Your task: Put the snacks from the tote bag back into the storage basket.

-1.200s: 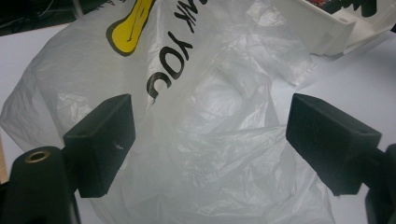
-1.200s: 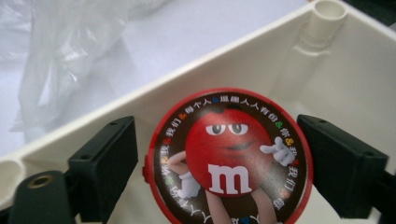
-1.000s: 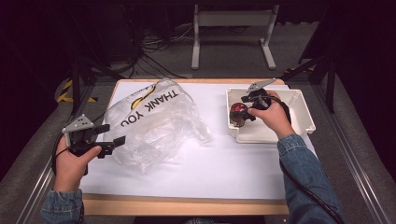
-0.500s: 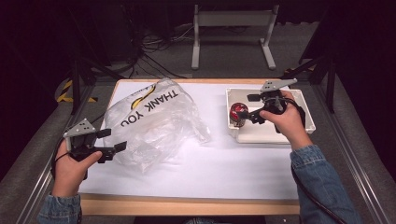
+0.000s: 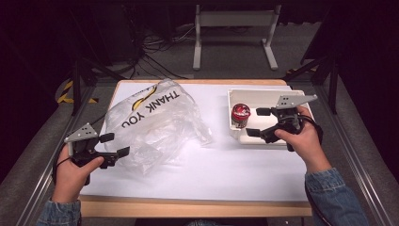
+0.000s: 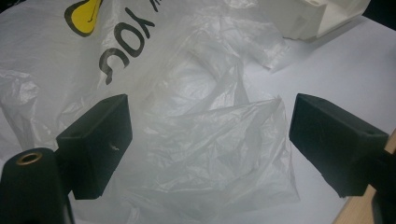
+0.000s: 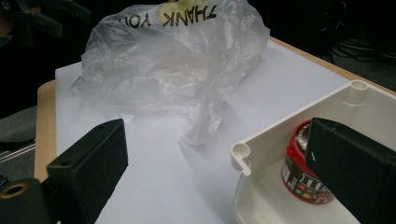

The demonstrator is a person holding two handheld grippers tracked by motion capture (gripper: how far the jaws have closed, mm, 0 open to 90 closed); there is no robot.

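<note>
Left gripper (image 5: 115, 145): my jaws spread, plastic bag (image 5: 155, 120) just ahead.
Right gripper (image 5: 258, 122): spread, nearer the red-lidded jar (image 5: 240, 115), upright in tray (image 5: 263, 96).

"THANK YOU" on plastic bag (image 5: 155, 120); "m" on can (image 7: 306, 179)

Light fell from above onto the white table (image 5: 211, 165) and left the floor and background nearly black — a strong contrast in the high view. That view was soft and somewhat grainy. The plastic bag (image 5: 155, 122) caught pale sheen on its creases, without harsh glare. In both gripper views the black jaws at the bottom were blurred, close to the lens — the tray (image 7: 261, 186) cast a faint shadow.
</note>
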